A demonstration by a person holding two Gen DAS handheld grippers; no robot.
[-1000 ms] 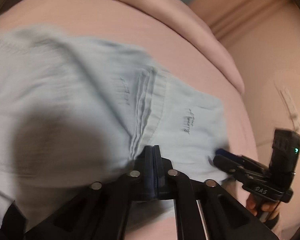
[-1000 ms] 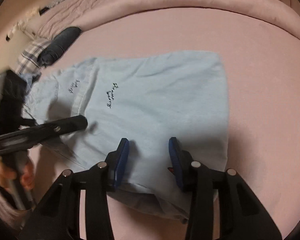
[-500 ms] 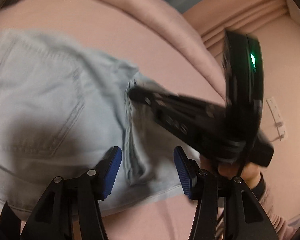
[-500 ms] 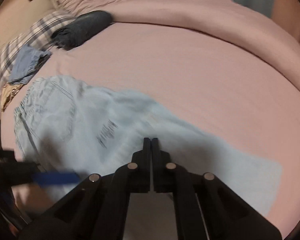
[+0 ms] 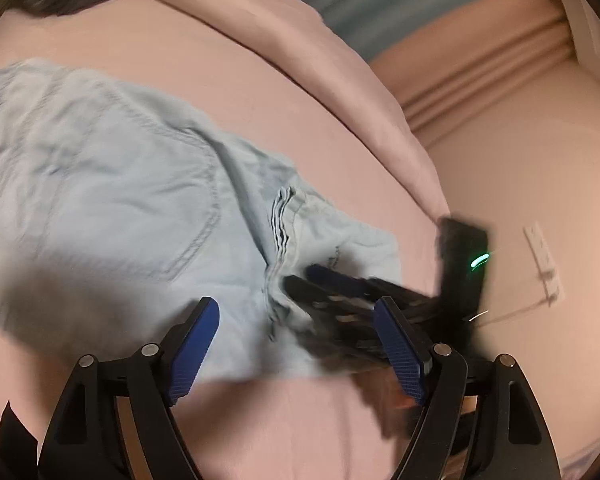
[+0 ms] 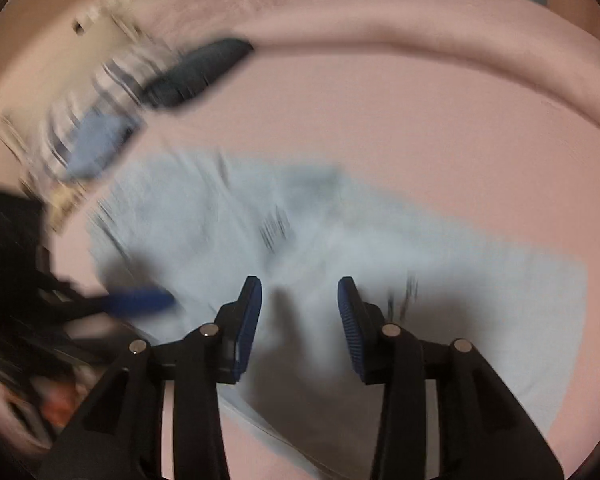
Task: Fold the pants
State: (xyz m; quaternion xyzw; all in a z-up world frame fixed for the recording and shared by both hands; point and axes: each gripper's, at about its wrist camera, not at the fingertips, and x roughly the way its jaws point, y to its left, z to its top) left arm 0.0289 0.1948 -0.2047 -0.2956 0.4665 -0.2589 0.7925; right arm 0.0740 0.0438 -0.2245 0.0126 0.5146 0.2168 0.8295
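- The pants point(image 5: 148, 208), light blue and thin, are seen spread on the pink bed sheet point(image 5: 300, 432), ahead of both claws; a back pocket faces up ahead and left of the left claw point(image 5: 300, 344).
- The left claw is seen with its 2 blue pads well apart, nothing between them but cloth lying below; the stitched waistband edge runs away just ahead of the gap.
- The right claw point(image 6: 299, 328) is also seen with its pads apart, hovering above the pants point(image 6: 340, 248), gripping nothing.
- In the left view, the right claw point(image 5: 320, 280) is found ahead and to the right, its tips over the waistband end; blur hides whether cloth is touched.
- The fabric is judged soft, light and limp: it will sag and drape when lifted, and 1 layer may slip off another.
- The thick seamed waistband and the hems are judged the firmest places to pinch; all layers should be caught together.
- A dark bundle point(image 6: 196, 76) and striped cloth point(image 6: 100, 120) are seen far ahead and left of the right claw.
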